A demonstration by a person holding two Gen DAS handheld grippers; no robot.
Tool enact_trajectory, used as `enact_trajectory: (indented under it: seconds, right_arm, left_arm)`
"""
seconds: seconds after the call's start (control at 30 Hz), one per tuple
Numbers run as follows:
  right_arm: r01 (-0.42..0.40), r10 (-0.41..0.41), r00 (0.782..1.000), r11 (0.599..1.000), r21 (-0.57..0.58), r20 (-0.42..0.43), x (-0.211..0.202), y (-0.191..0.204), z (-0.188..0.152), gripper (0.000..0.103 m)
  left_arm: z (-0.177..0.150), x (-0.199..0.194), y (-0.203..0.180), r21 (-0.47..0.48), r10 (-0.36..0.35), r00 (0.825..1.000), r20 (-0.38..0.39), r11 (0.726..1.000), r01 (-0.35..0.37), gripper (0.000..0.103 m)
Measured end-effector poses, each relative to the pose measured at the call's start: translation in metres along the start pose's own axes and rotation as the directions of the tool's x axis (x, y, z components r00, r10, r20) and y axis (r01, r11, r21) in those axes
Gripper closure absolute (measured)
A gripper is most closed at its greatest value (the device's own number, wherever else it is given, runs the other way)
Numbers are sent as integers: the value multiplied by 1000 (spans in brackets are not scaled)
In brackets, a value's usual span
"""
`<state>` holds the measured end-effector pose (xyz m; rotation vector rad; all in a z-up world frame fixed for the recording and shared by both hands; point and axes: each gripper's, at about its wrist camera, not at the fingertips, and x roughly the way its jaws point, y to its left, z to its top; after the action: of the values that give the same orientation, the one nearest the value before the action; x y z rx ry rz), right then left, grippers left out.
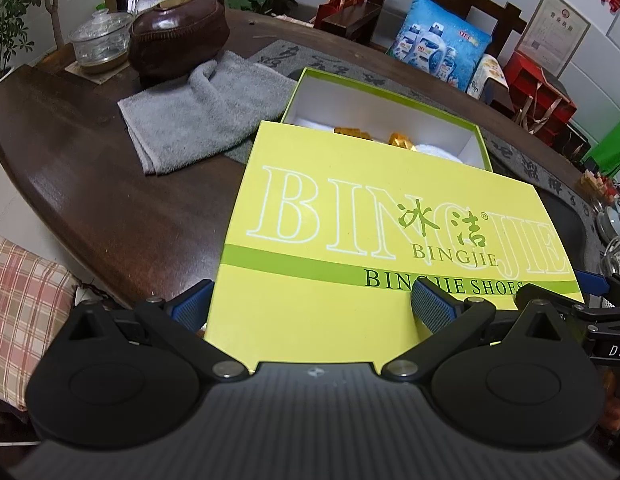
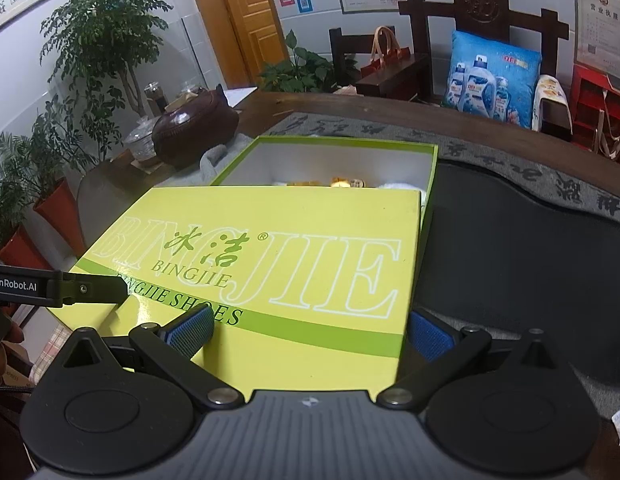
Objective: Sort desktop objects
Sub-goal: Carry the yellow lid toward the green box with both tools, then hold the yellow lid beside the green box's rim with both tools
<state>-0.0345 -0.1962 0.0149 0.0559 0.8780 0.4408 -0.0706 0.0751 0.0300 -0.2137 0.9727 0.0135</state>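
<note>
Straddling the near edge of the yellow-green lid (image 1: 389,248), the left gripper (image 1: 310,308) had its jaws spread wide, one blue pad each side of a corner. Same story for the right gripper (image 2: 310,330), jaws apart at the opposite corner. Lid lay partly over the open shoe box (image 2: 429,168) on the dark surface (image 1: 90,160). Only the left view caught the grey towel (image 1: 198,112) fully; only the right showed the potted plants (image 2: 98,40).
</note>
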Motion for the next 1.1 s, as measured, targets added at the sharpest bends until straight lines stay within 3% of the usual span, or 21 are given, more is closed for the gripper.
enact_trajectory:
  seconds: [1.1]
  right_arm:
    - [38, -28, 993, 995, 95, -111, 21, -26, -18, 0]
  left_arm:
    - [2, 47, -13, 10, -15, 988, -153, 1000, 17, 0]
